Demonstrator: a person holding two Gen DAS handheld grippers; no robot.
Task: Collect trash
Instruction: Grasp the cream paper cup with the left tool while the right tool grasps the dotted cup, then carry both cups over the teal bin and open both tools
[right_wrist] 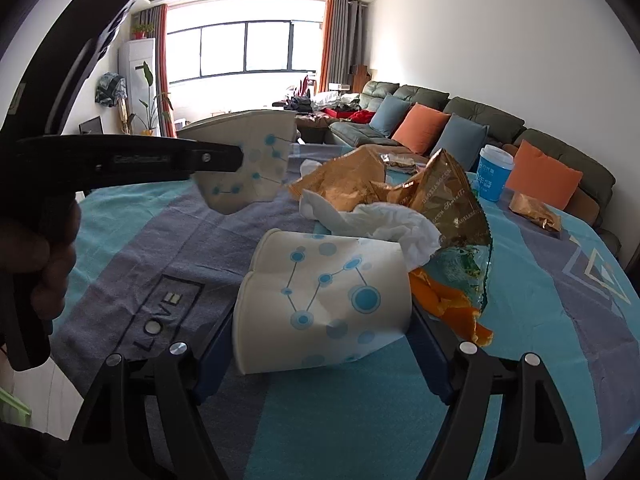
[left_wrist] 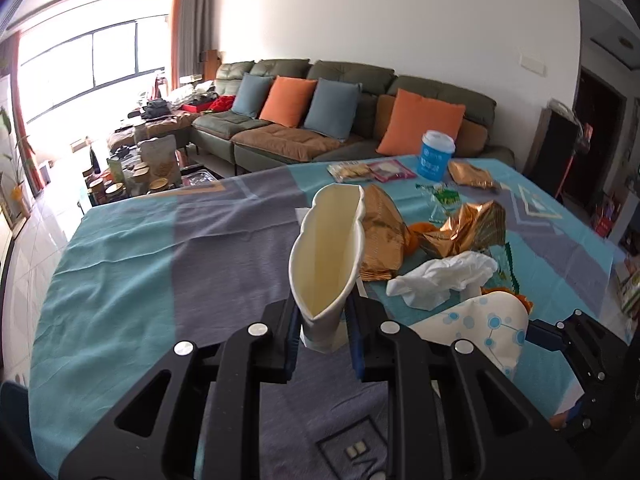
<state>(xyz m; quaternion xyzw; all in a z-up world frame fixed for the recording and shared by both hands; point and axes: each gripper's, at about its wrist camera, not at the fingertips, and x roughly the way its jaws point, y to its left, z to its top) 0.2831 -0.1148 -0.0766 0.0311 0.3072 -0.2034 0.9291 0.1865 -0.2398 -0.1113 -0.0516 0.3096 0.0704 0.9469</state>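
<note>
Sunlit living room behind, blue patterned tablecloth below. Left gripper at lower centre of its view has its pads pinching a squashed white paper cup, crushed flat and lifted clear of the cloth. Right gripper sits with fingers spread on either side of a second dotted cup lying on its side at lower centre; whether the pads touch it, I cannot tell. Just beyond: crumpled tissue, gold wrappers, orange peel.
</note>
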